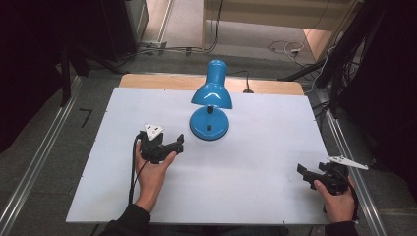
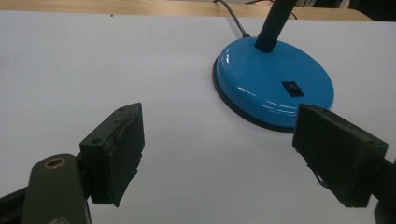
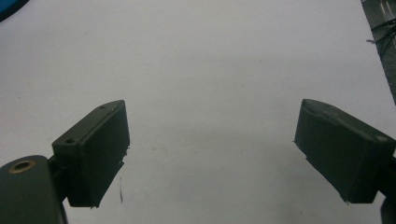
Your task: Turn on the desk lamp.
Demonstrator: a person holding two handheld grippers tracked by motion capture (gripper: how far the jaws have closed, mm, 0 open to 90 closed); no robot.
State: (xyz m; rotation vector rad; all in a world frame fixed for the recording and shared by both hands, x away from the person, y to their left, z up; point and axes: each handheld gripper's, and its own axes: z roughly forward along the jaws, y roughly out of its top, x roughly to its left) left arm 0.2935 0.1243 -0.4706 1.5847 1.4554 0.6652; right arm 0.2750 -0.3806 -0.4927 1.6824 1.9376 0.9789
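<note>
A glossy blue desk lamp (image 1: 210, 101), round-based with a ribbed black neck, is seen at the far middle of a matt white worktop (image 1: 265, 147). The left hand-held gripper (image 1: 178, 145) is held near its base, jaws apart; the right hand-held gripper (image 1: 301, 173), likewise spread, is held at the near right edge. Grey flooring (image 1: 49, 147) and cables are seen around.

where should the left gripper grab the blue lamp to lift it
Probably the black flexible neck of the blue lamp, from the left gripper's side. It is narrow and upright enough for the open jaws; the base is wide and domed, so likely too broad and slippery.
</note>
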